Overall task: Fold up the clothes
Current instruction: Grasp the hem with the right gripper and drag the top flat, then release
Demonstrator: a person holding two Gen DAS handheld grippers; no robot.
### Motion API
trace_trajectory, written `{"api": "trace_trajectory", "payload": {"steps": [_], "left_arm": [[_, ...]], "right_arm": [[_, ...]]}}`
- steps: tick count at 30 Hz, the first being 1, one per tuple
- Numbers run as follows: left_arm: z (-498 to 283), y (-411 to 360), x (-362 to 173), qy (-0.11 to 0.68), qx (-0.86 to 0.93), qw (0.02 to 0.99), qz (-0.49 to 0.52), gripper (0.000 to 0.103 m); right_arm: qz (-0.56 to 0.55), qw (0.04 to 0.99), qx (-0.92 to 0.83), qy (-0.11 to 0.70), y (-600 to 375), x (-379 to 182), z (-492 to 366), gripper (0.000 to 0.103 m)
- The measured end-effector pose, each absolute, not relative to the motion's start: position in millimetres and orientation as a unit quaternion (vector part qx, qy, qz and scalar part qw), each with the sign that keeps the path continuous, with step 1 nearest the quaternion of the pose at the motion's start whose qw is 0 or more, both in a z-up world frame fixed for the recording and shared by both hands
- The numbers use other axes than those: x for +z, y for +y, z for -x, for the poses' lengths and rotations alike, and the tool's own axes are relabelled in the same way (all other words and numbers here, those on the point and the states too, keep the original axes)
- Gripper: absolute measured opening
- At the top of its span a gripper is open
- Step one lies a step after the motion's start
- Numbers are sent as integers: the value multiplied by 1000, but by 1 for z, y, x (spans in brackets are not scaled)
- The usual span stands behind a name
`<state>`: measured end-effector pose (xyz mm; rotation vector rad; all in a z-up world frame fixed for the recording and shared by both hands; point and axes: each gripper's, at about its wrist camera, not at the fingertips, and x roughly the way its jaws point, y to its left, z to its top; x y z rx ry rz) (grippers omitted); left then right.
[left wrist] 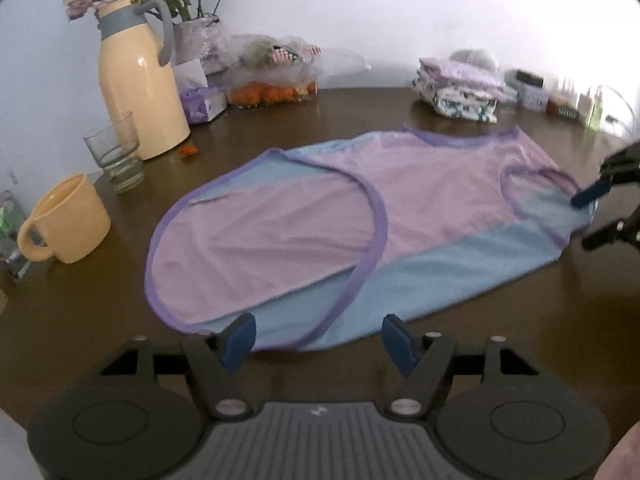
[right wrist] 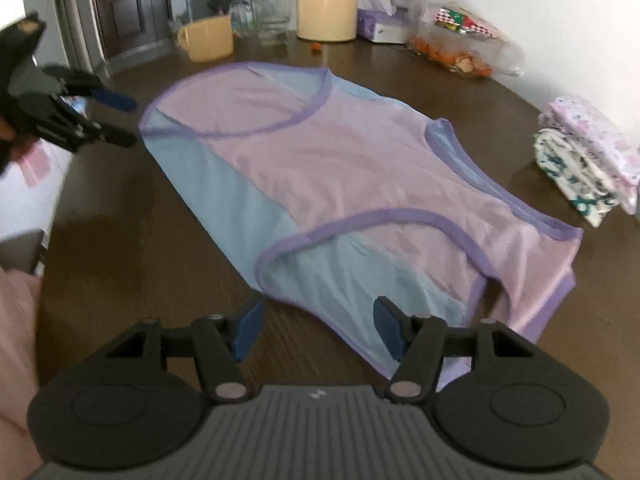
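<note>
On dark desk (left wrist: 500, 332), sleeveless pink-blue top (left wrist: 360, 216) lay flat, purple-trimmed. Thin, limp, slick-looking fabric; would slump, likely slide. Best pinched at bound hem corners or armhole edge. Left gripper (left wrist: 316, 344) and right gripper (right wrist: 318, 328): fingers parted, holding nothing.

Table (left wrist: 520, 340) – vest (left wrist: 320, 208), mug (left wrist: 68, 220).
</note>
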<state>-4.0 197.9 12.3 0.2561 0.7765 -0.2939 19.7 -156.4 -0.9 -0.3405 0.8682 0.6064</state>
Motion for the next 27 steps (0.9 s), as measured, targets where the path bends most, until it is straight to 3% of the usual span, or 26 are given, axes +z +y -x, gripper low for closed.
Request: {"api": "trace_trajectory", "payload": {"steps": [4,12,25,27], "left_arm": [[5,201,9,381,-141,904,-131,64],[7,188,8,386,-171,890,-174,34],[-17,174,0,403,-190,866,-227,29],[-20,175,-1,406,-192,866,-220,11]], "right_arm": [[165,862,242,415,-178,1,-12,62],[181,869,188,420,-211,-2,-6,61],[202,860,209,420,-213,-10,-21,53],[201,857,216,421,-212,-10,-22,46]]}}
